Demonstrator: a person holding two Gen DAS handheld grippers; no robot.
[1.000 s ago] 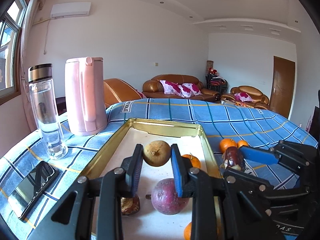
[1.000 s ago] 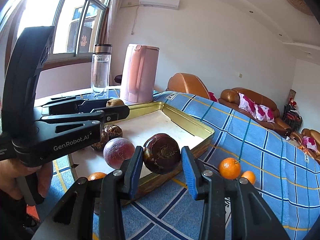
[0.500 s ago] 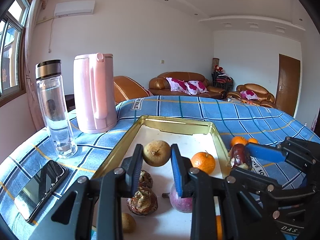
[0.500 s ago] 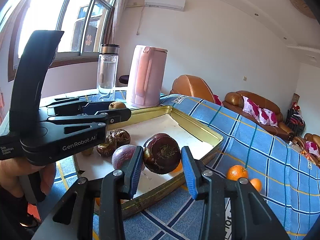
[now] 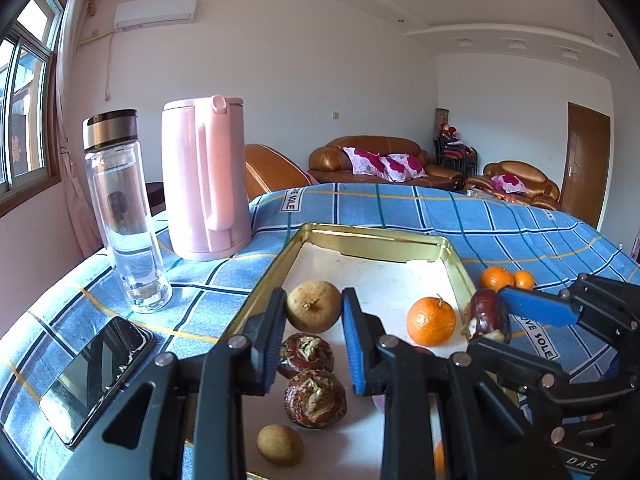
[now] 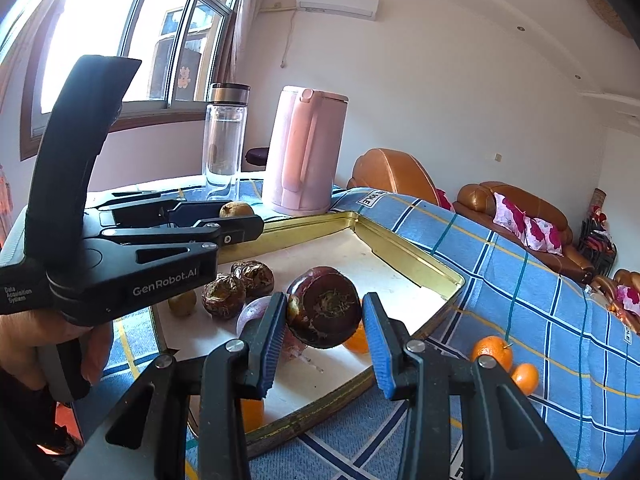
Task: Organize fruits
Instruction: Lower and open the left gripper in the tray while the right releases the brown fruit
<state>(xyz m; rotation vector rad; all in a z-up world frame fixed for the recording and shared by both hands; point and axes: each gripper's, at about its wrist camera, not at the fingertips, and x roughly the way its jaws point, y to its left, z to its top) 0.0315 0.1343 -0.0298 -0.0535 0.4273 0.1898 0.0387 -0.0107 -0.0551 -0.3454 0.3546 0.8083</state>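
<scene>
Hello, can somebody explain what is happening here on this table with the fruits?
A person is sorting fruit into a gold tray on a blue checked tablecloth, holding a claw tool in each hand. The left claw is shut on a tan round fruit above the tray. The right claw is shut on a dark brown fruit near the tray's edge. Several fruits already lie in the tray, among them an orange; two small oranges remain outside on the cloth.

Brown fruits (image 5: 314, 398) and orange (image 5: 431, 321) in gold tray (image 5: 372, 235).
</scene>
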